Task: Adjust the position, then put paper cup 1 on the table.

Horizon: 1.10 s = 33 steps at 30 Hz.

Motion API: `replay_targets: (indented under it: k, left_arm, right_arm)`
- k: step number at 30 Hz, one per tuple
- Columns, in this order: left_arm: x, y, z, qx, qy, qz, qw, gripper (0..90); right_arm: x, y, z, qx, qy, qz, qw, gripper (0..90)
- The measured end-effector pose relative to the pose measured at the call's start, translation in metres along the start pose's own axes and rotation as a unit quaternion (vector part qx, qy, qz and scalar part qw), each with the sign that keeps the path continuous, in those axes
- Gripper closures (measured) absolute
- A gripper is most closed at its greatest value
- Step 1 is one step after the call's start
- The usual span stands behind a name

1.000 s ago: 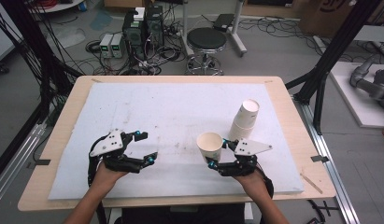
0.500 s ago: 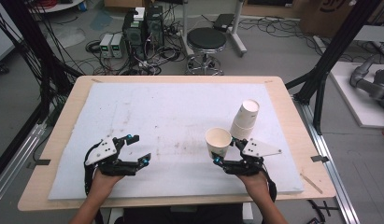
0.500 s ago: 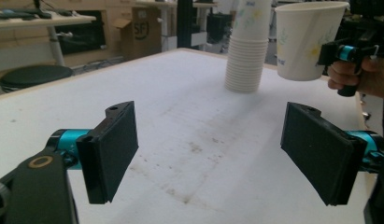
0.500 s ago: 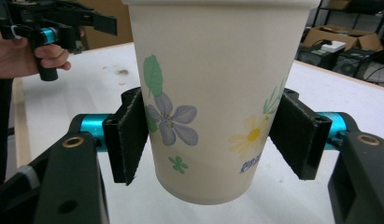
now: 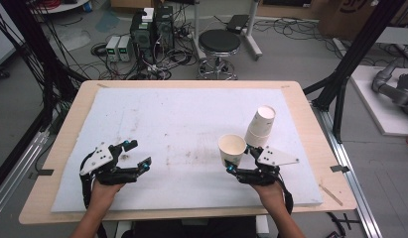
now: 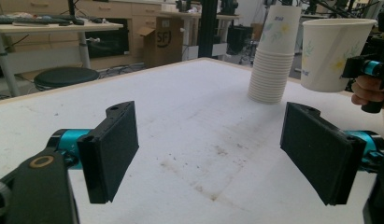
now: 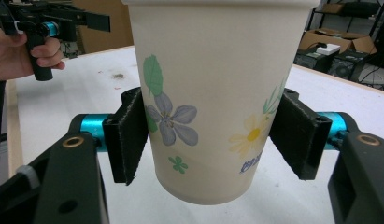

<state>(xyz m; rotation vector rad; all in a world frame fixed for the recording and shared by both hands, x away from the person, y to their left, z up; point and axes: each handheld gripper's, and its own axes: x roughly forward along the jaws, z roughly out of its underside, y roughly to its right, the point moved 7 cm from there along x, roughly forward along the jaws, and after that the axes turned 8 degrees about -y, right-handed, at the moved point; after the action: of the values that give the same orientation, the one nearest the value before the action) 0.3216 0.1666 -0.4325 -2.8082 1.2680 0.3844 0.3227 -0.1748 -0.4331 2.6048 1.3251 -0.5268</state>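
Our right gripper (image 5: 240,161) now holds the cup (image 5: 232,149) lifted clear of the desk (image 5: 157,114), closer to the stack (image 5: 261,127) than a second ago, while our left gripper (image 5: 135,154), wide open, has moved back, so separating seems done.

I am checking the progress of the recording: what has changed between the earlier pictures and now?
The right gripper, shut on the paper cup, carried it slightly right, nearer the cup stack. The left gripper, open, drew back toward the table's near left edge. The stack stayed in place.
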Motion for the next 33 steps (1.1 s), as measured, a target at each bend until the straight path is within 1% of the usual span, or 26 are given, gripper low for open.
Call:
replay_targets:
  k: [5,7,8,11,15,16,20,23,26,29,32,33]
  left_arm:
    - [-0.001,-0.002,0.001,-0.002,-0.001,-0.003,1.0,19.2]
    - [-0.001,-0.002,0.001,-0.003,-0.002,-0.002,1.0,19.2]
    - [-0.001,-0.001,0.001,-0.004,-0.002,-0.001,1.0,19.2]
    - [0.0,-0.002,0.002,-0.003,-0.004,-0.002,1.0,19.2]
    - [-0.002,-0.004,0.002,-0.007,-0.003,-0.006,1.0,19.2]
    - [-0.002,-0.005,0.002,-0.005,-0.003,-0.008,1.0,19.2]
    - [-0.003,-0.006,0.003,-0.007,-0.004,-0.012,0.9999,19.1]
    - [-0.004,-0.006,0.004,-0.007,-0.004,-0.014,0.9999,19.1]
    - [-0.004,-0.007,0.004,-0.007,-0.004,-0.016,0.9998,19.1]
    - [-0.003,-0.007,0.005,-0.008,-0.008,-0.015,0.9998,19.1]
    - [-0.002,-0.007,0.006,-0.008,-0.01,-0.013,0.9998,19.1]
    - [-0.002,-0.007,0.006,-0.008,-0.01,-0.012,0.9998,19.2]
  right_arm:
    - [0.004,0.0,-0.004,-0.004,0.003,0.004,1.0,32.8]
    - [0.006,0.0,-0.006,-0.007,0.004,0.011,0.9999,32.8]
    - [0.007,0.001,-0.007,-0.011,0.005,0.015,0.9998,32.8]
    - [0.013,0.0,-0.012,-0.015,0.005,0.016,0.9997,32.8]
    - [0.028,-0.001,-0.021,-0.02,0.007,0.014,0.9997,32.9]
    - [0.032,-0.001,-0.023,-0.023,0.008,0.015,0.9996,32.9]
    - [0.056,-0.003,-0.03,-0.024,0.005,0.013,0.9996,32.8]
    - [0.07,-0.003,-0.032,-0.017,0.005,0.015,0.9997,32.9]
    - [0.081,-0.002,-0.034,-0.012,0.003,0.023,0.9997,32.9]
    - [0.091,0.001,-0.032,0.0,-0.003,0.029,0.9996,32.9]
    - [0.102,0.006,-0.03,0.021,-0.008,0.033,0.9992,32.9]
    - [0.104,0.007,-0.03,0.022,-0.009,0.035,0.9991,32.9]
